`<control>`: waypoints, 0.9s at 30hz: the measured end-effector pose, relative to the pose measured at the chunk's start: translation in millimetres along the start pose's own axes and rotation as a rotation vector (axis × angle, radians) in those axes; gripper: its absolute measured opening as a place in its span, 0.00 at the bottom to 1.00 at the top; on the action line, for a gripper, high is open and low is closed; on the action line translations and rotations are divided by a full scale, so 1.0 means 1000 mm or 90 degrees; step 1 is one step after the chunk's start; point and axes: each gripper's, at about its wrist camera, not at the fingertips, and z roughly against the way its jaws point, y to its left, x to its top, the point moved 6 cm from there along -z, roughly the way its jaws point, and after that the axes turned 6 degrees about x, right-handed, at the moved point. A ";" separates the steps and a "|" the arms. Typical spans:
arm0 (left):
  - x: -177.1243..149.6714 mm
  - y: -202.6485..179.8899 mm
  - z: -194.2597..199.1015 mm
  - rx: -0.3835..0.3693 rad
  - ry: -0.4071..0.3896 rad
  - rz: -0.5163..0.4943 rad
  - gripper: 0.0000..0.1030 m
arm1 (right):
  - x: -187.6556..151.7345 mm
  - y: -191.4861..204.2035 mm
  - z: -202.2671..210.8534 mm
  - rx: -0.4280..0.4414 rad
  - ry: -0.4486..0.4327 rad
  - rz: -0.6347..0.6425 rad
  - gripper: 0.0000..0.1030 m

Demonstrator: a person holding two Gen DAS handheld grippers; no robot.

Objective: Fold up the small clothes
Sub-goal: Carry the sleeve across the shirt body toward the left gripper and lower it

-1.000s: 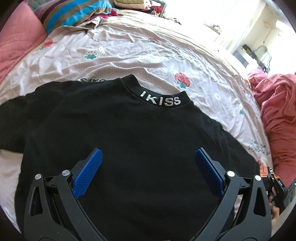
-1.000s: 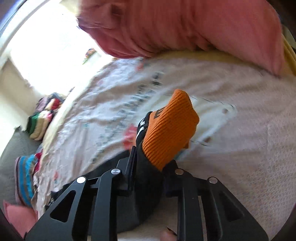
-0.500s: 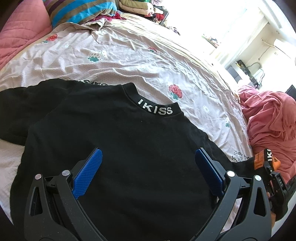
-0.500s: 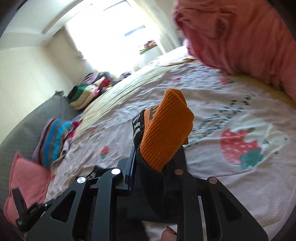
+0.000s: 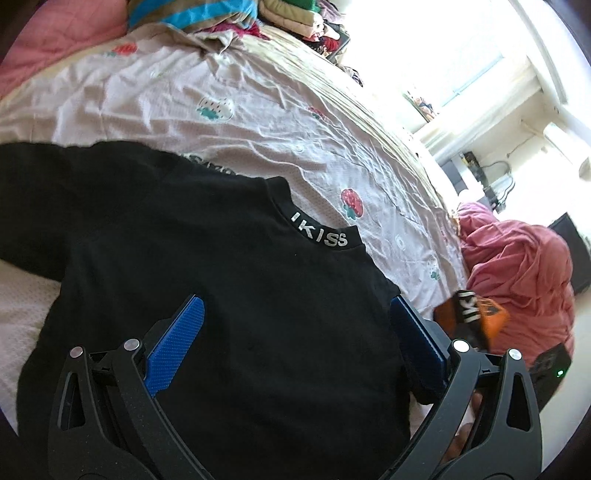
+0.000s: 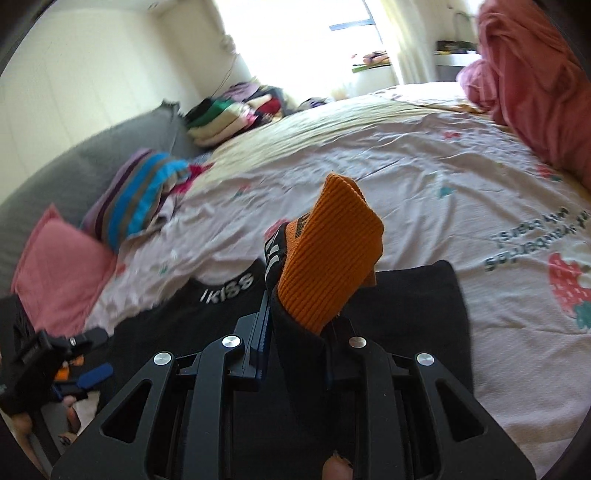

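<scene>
Right gripper [image 6: 295, 325] clamps orange ribbed cuff [image 6: 328, 254] of black knit sweater [image 5: 221, 295] above bed sheet [image 5: 258, 110]; left gripper [image 5: 295, 332] gapes wide, empty.

Daylight is flooding in from the window [image 6: 354, 33], blowing out everything around it; fisheye edges are darkening, and bedding left of it is smearing.

Your left wrist cam sits close over the black top [image 5: 229, 295], angled down across the bed [image 5: 258, 110] toward the window. Right cam faces the headboard side. Both share the top's "IKISS" collar [image 6: 231, 290].
</scene>
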 end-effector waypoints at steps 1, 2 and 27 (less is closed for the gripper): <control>0.000 0.004 -0.001 -0.002 0.001 0.005 0.92 | -0.004 0.008 -0.007 0.003 0.009 0.008 0.20; 0.000 0.007 -0.002 -0.001 0.001 0.009 0.92 | -0.008 0.013 -0.012 0.005 0.016 0.014 0.21; -0.045 -0.006 -0.046 -0.047 0.104 -0.006 0.60 | -0.042 0.027 0.005 0.098 0.080 0.025 0.64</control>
